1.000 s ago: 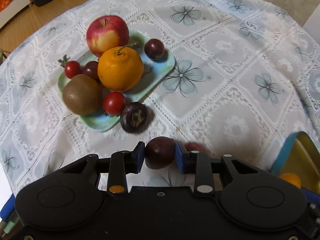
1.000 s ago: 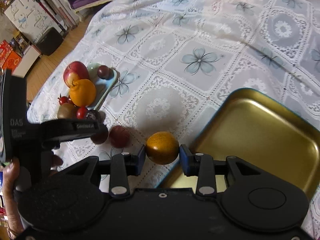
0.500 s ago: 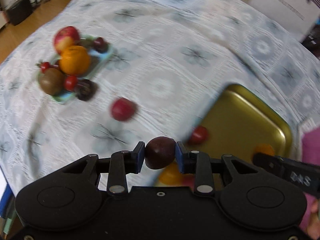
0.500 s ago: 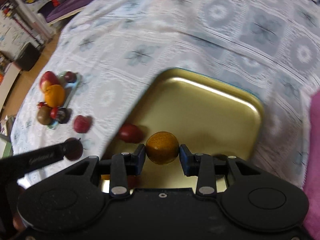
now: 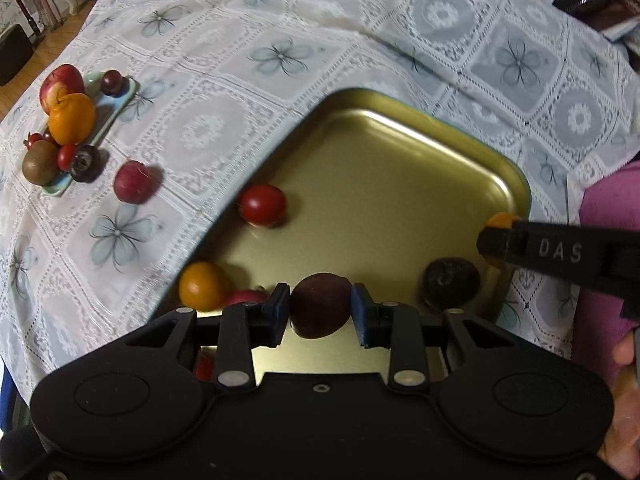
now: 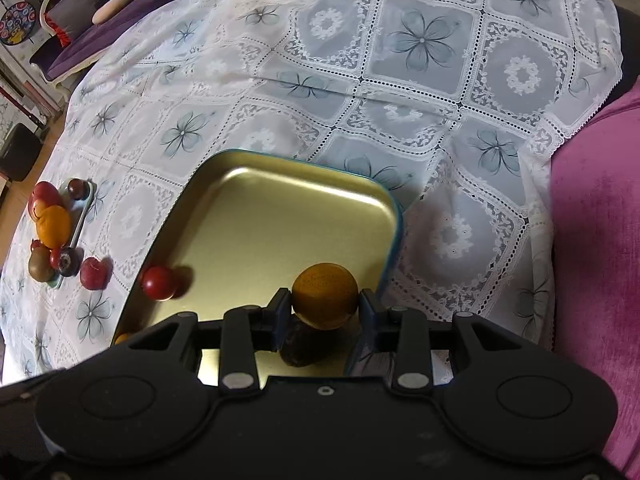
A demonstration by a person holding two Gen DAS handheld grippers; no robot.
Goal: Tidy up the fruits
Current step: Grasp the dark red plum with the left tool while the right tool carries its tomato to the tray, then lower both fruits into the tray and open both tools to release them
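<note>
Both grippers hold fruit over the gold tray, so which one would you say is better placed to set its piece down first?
Probably the left: its gripper holds the dark plum over bare gold tray floor, whereas the right gripper holds its orange fruit above a dark fruit.

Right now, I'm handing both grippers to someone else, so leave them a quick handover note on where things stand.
Left gripper: shut on a dark plum, held over the gold tray.
Right gripper: shut on a small orange, over the tray's right side.
Already in the tray: a red tomato, an orange fruit, a dark fruit.
Left to move: the red fruit on the tablecloth, and the pile on the green plate, including the apple, large orange and kiwi.
Next: probably release both into the tray.
</note>
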